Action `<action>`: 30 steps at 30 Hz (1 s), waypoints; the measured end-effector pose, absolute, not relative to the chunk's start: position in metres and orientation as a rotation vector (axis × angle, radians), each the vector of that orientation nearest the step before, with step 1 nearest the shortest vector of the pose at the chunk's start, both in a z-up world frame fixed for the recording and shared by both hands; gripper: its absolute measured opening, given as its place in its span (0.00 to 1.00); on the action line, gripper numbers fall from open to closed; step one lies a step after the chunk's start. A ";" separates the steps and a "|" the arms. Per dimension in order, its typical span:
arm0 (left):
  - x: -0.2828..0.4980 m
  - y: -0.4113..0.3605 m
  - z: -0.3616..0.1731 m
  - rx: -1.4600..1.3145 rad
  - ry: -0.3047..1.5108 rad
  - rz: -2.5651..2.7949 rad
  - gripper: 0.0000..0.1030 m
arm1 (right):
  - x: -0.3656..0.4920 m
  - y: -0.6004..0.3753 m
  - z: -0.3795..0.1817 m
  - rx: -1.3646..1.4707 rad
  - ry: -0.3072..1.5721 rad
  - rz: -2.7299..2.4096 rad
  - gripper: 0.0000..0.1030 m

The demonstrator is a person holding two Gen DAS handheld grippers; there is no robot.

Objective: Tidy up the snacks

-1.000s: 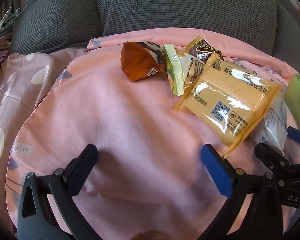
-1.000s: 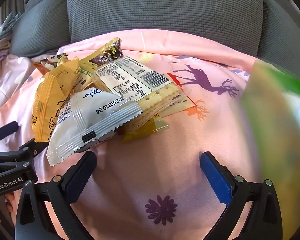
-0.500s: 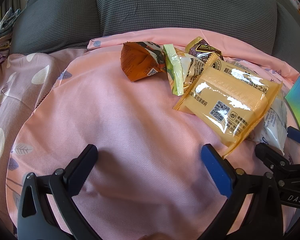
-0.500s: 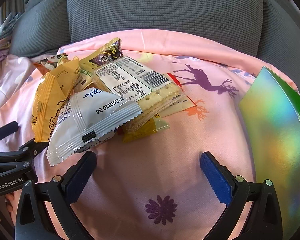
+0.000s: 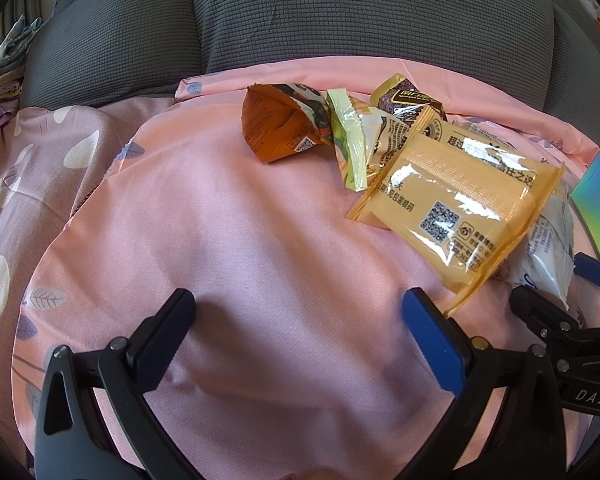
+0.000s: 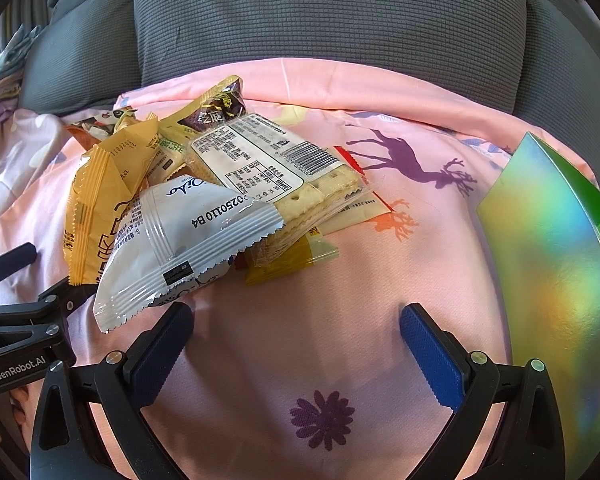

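A heap of snack packets lies on the pink bedspread. In the left wrist view I see an orange-brown packet (image 5: pixel 278 130), a pale green packet (image 5: pixel 350 148), a dark chocolate packet (image 5: pixel 410 102) and a big yellow packet (image 5: pixel 456 200). In the right wrist view a white packet (image 6: pixel 180 240) and a clear cracker pack (image 6: pixel 284 176) top the heap. My left gripper (image 5: pixel 298 334) is open and empty, left of the heap. My right gripper (image 6: pixel 296 344) is open and empty, just in front of the heap.
A shiny green iridescent box (image 6: pixel 560 272) stands at the right, and its edge shows in the left wrist view (image 5: pixel 598 204). Grey cushions (image 6: pixel 324 20) line the back. A purple-pink patterned quilt (image 5: pixel 16 184) lies at the left.
The green box came into view at the right as a blur and now stands still on the bedspread. Neither gripper nor the snacks have moved.
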State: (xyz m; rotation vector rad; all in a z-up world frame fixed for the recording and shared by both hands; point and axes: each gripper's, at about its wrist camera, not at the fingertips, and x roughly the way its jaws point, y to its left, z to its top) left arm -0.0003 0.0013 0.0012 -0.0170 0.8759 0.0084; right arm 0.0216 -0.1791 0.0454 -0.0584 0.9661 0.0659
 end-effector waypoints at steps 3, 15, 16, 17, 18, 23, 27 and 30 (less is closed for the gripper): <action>0.000 0.001 0.001 -0.017 0.876 0.008 1.00 | 0.022 -0.179 0.045 -0.058 0.966 0.066 1.00; -0.001 0.000 0.001 -0.010 0.881 0.011 1.00 | 0.022 -0.179 0.045 -0.058 0.966 0.066 1.00; -0.001 0.000 0.002 -0.011 0.883 0.011 1.00 | 0.022 -0.179 0.045 -0.058 0.966 0.066 1.00; -0.001 0.000 0.002 -0.013 0.886 0.010 1.00 | 0.022 -0.179 0.045 -0.058 0.966 0.066 1.00; -0.001 0.001 0.002 -0.013 0.890 0.010 1.00 | 0.022 -0.179 0.045 -0.058 0.966 0.066 1.00; 0.001 0.003 0.004 -0.027 0.932 0.009 1.00 | 0.019 -0.179 0.039 -0.059 0.966 0.066 1.00; -0.004 0.006 0.009 -0.039 0.971 -0.022 0.98 | 0.015 -0.178 0.028 -0.059 0.971 0.052 1.00; -0.007 0.017 0.018 -0.116 0.986 -0.059 0.97 | 0.006 -0.179 0.029 -0.044 1.003 0.033 1.00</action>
